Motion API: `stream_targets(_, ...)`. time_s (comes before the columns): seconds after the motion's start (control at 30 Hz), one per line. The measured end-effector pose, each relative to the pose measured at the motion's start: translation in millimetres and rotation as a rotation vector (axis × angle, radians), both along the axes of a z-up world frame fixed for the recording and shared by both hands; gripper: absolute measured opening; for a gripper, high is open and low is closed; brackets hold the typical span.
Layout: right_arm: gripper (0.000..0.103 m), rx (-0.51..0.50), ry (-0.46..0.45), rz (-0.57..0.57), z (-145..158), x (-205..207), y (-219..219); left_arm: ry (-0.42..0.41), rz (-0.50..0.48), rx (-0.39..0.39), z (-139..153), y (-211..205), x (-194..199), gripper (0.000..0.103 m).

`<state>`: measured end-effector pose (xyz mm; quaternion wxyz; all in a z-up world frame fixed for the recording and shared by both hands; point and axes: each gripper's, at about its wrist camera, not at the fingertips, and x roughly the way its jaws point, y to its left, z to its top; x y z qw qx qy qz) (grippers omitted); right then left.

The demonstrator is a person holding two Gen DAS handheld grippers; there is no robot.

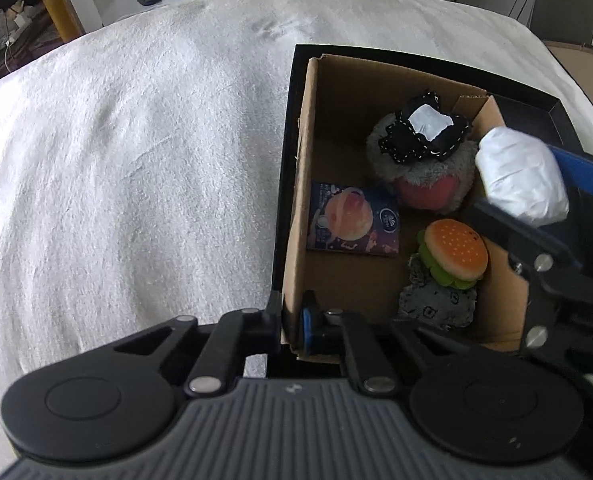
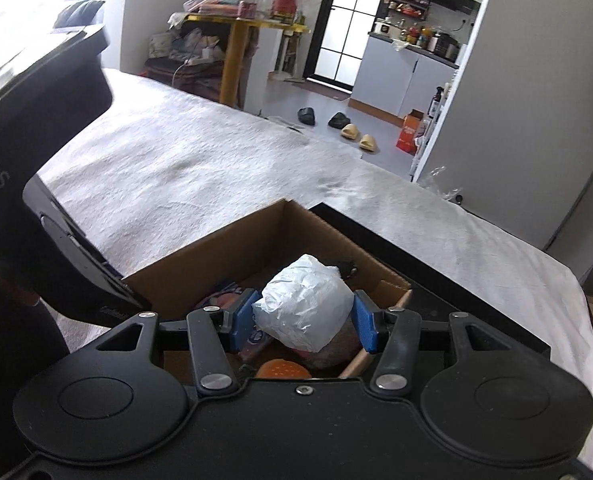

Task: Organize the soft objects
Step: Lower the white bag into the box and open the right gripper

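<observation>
Right now the right gripper [image 2: 303,322] grasps a crumpled white plastic-wrapped bundle [image 2: 303,307], its blue pads [image 2: 365,327] pressing on both sides of it. In the right wrist view the bundle sits in the lower middle of the frame, held above the open brown cardboard box [image 2: 232,242]. In the left wrist view the same bundle [image 1: 520,174] appears at the right edge, over the box's right wall, with a blue finger [image 1: 580,170] reaching in from the right.

The left gripper [image 1: 292,320] is clenched on the near wall of the cardboard box [image 1: 296,208] at the lower middle of that frame: one black finger sits outside the wall, the blue-padded one inside, and the cardboard is pinched between them.

Inside the box, a grey and pink furry plush ball [image 1: 428,184] lies toward the upper right, with a black stitched fabric piece bearing a white square [image 1: 428,128] on top of it. A small flat packet printed with a planet picture [image 1: 354,224] lies at the left of the box floor. An orange-bunned plush hamburger [image 1: 454,252] rests lower right, on a grey patterned cloth [image 1: 436,304].

The box stands in a shallow black tray [image 1: 544,116], which lies on a white fluffy blanket [image 1: 136,160].
</observation>
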<state>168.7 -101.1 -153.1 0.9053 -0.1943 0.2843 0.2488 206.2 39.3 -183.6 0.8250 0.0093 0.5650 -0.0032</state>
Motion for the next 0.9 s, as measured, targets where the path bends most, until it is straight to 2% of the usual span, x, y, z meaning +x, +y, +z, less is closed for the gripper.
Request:
stream_targets(0.4, 0.053, 0.005, -0.004, 0.042, 3, -6, 10, -0.007, -0.004, -0.011, 1, 2, -2, 0.009)
stream_targets(0.53, 0.068, -0.032, -0.025, 0.035, 3, -10, 8, -0.021, -0.023, 0.028, 3, -4, -4, 0.009)
stream_targets(0.8, 0.072, -0.018, -0.010, -0.020, 5, -16, -12, -0.019, -0.010, 0.058, 6, -7, -4, 0.013)
stream_targets(0.87, 0.073, -0.016, -0.011, -0.035, 7, -20, -18, -0.017, -0.006, 0.038, 8, -5, -4, 0.020)
stream_targets(0.9, 0.074, -0.012, -0.012, -0.040, 8, -21, -20, -0.017, 0.006, 0.030, 10, -4, -4, 0.031)
